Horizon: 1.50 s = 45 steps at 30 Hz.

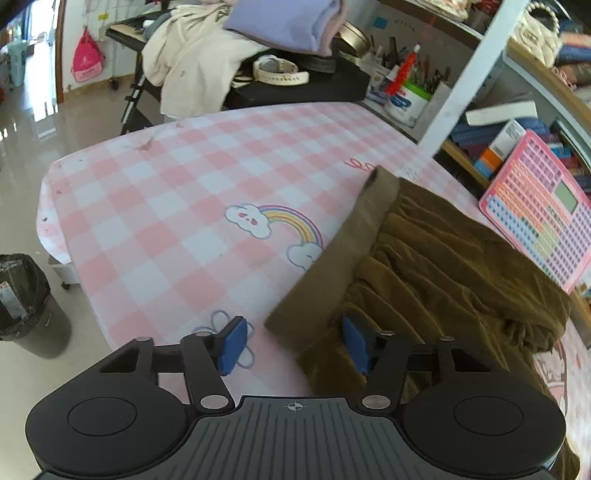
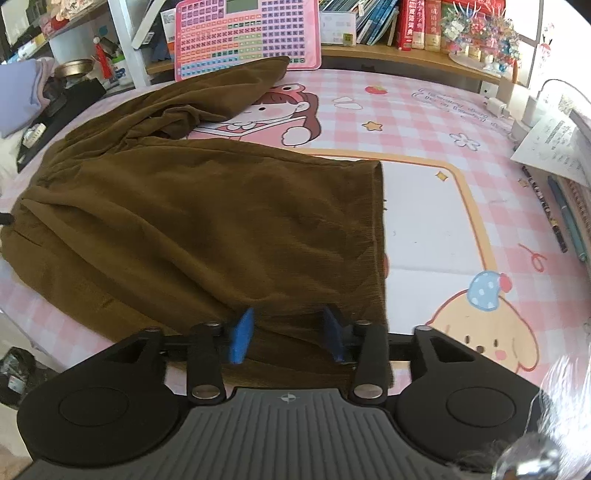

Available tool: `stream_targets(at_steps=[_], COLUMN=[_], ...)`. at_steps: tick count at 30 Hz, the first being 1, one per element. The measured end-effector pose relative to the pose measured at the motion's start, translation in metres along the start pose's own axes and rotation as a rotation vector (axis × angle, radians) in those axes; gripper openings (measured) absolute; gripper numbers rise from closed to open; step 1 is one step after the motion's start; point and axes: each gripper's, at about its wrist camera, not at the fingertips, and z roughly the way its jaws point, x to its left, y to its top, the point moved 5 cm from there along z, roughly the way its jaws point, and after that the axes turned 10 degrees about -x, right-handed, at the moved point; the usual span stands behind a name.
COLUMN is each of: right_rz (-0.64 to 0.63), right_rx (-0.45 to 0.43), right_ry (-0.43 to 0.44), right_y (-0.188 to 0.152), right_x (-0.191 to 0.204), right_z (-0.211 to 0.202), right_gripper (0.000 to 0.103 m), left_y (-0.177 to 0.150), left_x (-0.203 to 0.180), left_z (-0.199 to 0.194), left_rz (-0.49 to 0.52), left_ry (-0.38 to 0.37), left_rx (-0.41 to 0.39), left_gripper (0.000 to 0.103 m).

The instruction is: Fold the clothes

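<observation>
Olive-brown corduroy trousers (image 2: 192, 218) lie spread on the pink checked table (image 2: 424, 122); in the left wrist view their waistband (image 1: 343, 251) runs diagonally with gathered cloth beside it. My left gripper (image 1: 293, 345) is open at the waistband's near corner, its right blue pad over the cloth and its left pad over bare tablecloth (image 1: 159, 206). My right gripper (image 2: 288, 334) is open, low over the near edge of a trouser leg close to the hem (image 2: 378, 236), blue pads on either side of a stretch of fabric.
A pink keyboard toy (image 2: 245, 35) leans against bookshelves at the table's back. Papers and pens (image 2: 554, 184) lie at the right edge. A black side table with piled clothes (image 1: 207, 55) stands beyond the far end. A dark bin (image 1: 26, 302) sits on the floor.
</observation>
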Motion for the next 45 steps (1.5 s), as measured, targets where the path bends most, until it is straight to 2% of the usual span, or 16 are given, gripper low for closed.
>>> stream_targets(at_steps=[1, 5, 9, 12, 15, 18, 22, 27, 29, 36, 40, 45], right_rz=[0.002, 0.000, 0.003, 0.000, 0.000, 0.007, 0.005, 0.012, 0.008, -0.008, -0.026, -0.030], right_rx=[0.000, -0.001, -0.002, -0.001, -0.003, -0.002, 0.001, 0.003, 0.001, -0.005, -0.006, -0.001], right_ry=[0.002, 0.003, 0.009, 0.012, 0.022, 0.033, 0.043, 0.047, 0.051, 0.064, 0.065, 0.059], right_y=[0.000, 0.000, -0.001, -0.001, -0.001, -0.002, -0.002, -0.002, -0.003, -0.005, -0.006, -0.006], right_x=[0.001, 0.002, 0.002, 0.003, 0.002, 0.000, -0.001, -0.001, 0.000, 0.003, 0.007, 0.009], right_z=[0.000, 0.001, 0.001, 0.001, 0.001, -0.001, -0.002, -0.002, -0.002, -0.002, -0.001, -0.001], right_gripper=[0.048, 0.051, 0.053, 0.054, 0.055, 0.055, 0.056, 0.058, 0.058, 0.067, 0.074, 0.074], left_y=[-0.001, 0.000, 0.010, 0.014, 0.005, -0.001, -0.002, -0.002, 0.001, 0.013, 0.015, 0.016], left_x=[-0.002, -0.010, -0.018, -0.021, -0.014, -0.007, -0.005, -0.003, -0.004, -0.003, -0.009, -0.028], left_z=[0.000, -0.005, -0.022, -0.027, -0.013, -0.008, -0.004, -0.002, -0.007, -0.030, -0.044, -0.057], left_rz=[0.012, 0.060, 0.078, 0.133, 0.157, 0.140, 0.149, 0.158, 0.158, 0.205, 0.230, 0.291], left_ry=[-0.002, -0.012, -0.059, -0.061, -0.006, 0.010, 0.019, 0.032, 0.049, 0.118, 0.106, 0.055], left_rx=[0.002, -0.011, -0.073, -0.110, -0.051, -0.036, -0.025, -0.014, -0.025, -0.099, -0.127, -0.157], left_gripper=[0.043, 0.032, 0.029, 0.029, 0.029, 0.029, 0.031, 0.039, 0.047, 0.053, 0.055, 0.061])
